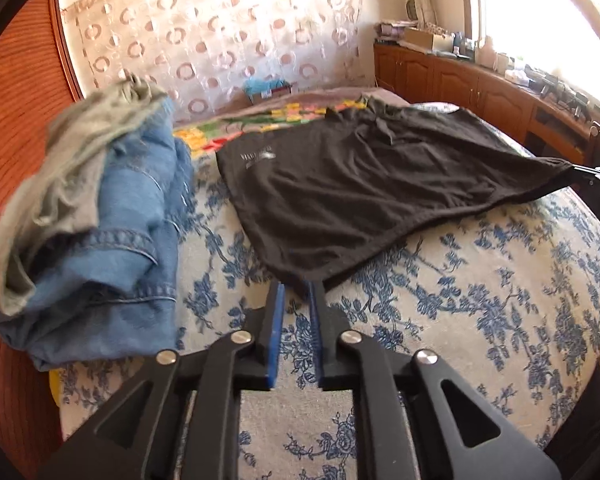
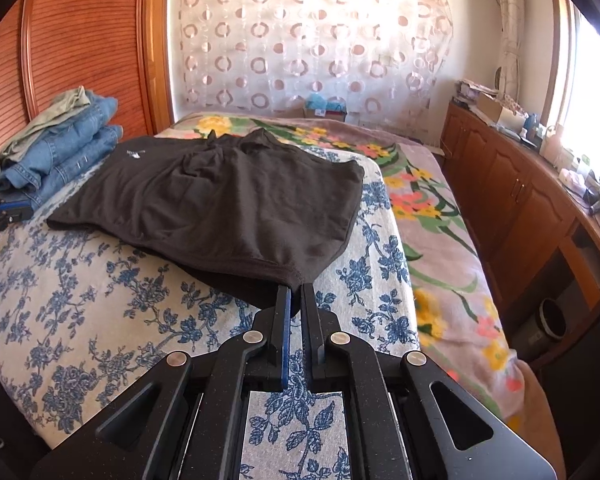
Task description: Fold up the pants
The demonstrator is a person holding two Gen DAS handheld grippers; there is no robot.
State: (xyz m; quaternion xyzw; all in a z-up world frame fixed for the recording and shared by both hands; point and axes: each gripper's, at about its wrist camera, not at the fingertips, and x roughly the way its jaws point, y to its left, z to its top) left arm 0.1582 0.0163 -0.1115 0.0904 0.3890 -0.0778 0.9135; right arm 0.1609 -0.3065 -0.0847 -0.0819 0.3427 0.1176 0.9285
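- Two black two-finger grippers are on the job, each angled downward toward the bed from the near edge.
- Left gripper (image 1: pixel 298 286) has its blue-padded fingers (image 1: pixel 277 312) nearly together, pinching the near corner of the black soft-fabric shorts-style pants (image 1: pixel 360 184).
- Right gripper (image 2: pixel 296 290) is clamped tight on the other near corner of the pants (image 2: pixel 220 196), fabric bunched between its fingers.
- From the left wrist view, the right gripper (image 1: pixel 598 174) shows at the far right edge, pulling its corner taut.
- From the right wrist view, the left gripper (image 2: pixel 4 210) peeks in at the left edge.
- Pants lie spread flat on the white bedcover with blue flowers (image 2: pixel 80 280), near hem lifted slightly at both corners.
- Folded blue denim jeans (image 1: pixel 112 236) with a grey-green garment (image 1: pixel 80 148) on top sit beside the pants, against the reddish wooden headboard (image 2: pixel 80 32).
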